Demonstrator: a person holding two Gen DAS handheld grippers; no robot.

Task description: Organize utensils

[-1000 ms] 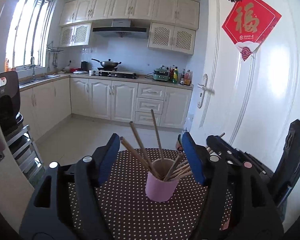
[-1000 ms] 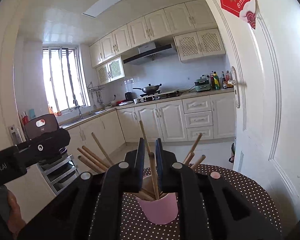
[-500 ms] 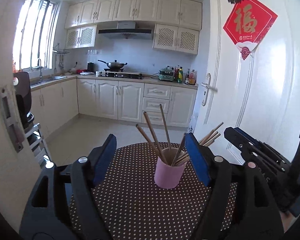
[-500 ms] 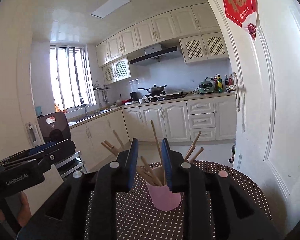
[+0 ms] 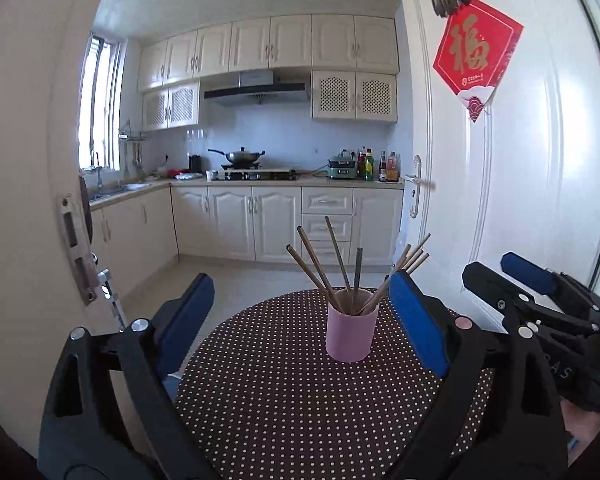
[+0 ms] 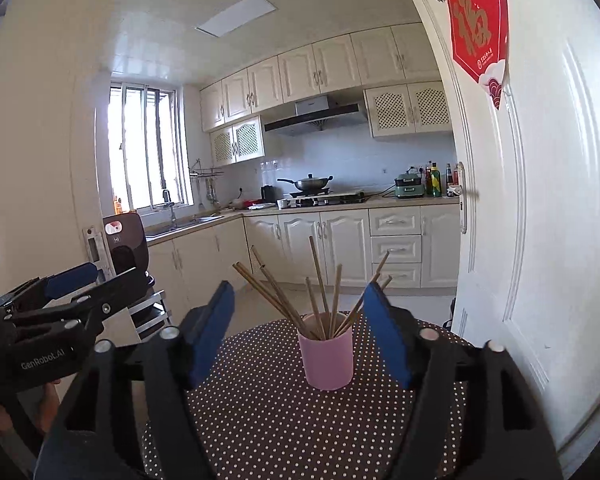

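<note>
Both grippers are backing off; right gripper (image 6: 300, 330) and left gripper (image 5: 300, 320) opening, empty. Chopsticks (image 5: 332, 268) sitting in pink cup (image 5: 350, 338) mid-table (image 5: 284, 400). Retreating level avoids snagging sticks.

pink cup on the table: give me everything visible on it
The pink cylindrical cup looks like matte plastic, plain and handleless. It stands upright on the round brown table with white polka dots, toward its far edge. It holds a loose bundle of brown wooden chopsticks, fanned out and leaning on its rim. Nothing else touches it; both grippers are clear of it.
</note>
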